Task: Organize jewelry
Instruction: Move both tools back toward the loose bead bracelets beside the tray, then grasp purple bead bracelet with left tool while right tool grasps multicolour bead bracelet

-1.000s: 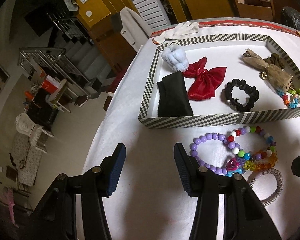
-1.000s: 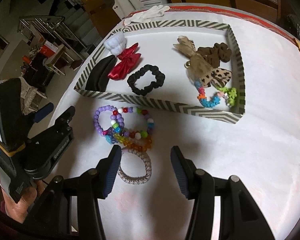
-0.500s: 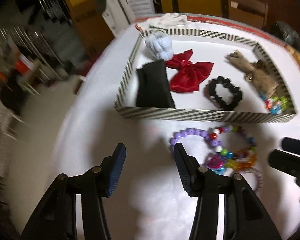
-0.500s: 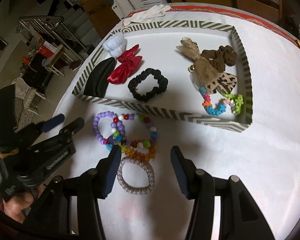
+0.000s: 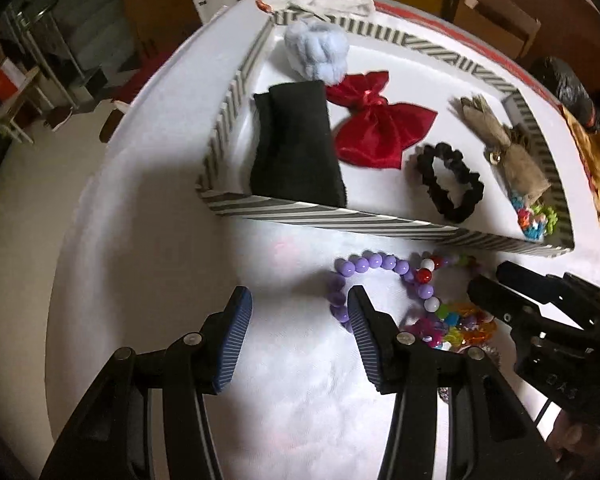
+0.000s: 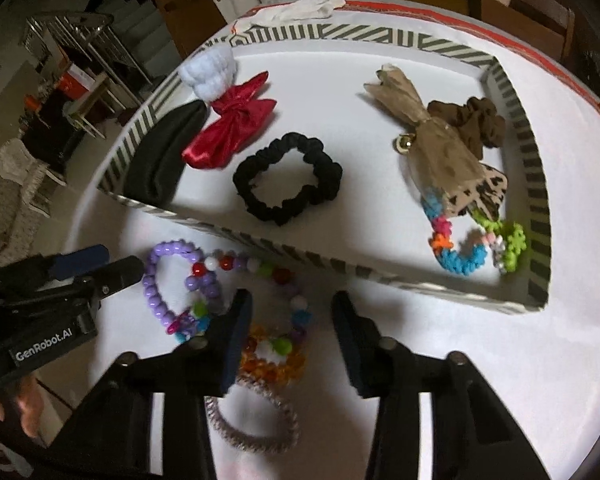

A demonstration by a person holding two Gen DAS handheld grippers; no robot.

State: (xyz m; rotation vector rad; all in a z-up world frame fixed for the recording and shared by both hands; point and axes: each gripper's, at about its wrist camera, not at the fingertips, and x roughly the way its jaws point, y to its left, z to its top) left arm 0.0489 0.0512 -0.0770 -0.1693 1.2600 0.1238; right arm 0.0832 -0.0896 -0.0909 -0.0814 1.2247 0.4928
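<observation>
Now my right tool [image 6: 290,320] over bracelet pile [image 6: 268,332] on white desk [image 6: 480,360], just outside striped tray [image 6: 380,276]. Jaws have just been narrowing, astride orange and multicolour beads, pads not pressing yet. My left tool [image 5: 296,330] parted, nothing between pads; one finger [image 5: 366,340] beside purple bead bracelet [image 5: 364,264]. Black scrunchie [image 6: 288,178] and red bow [image 6: 232,124] lie in tray.

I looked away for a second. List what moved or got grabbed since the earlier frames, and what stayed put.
Both hands came down toward the beaded bracelets in front of the striped tray. The right gripper now straddles the orange bracelet; its fingers have just been closing but do not grip it yet. The left gripper tilted down and is open over bare cloth. Nothing was grabbed or released. The tray's contents and the bracelets lie as before.
</observation>
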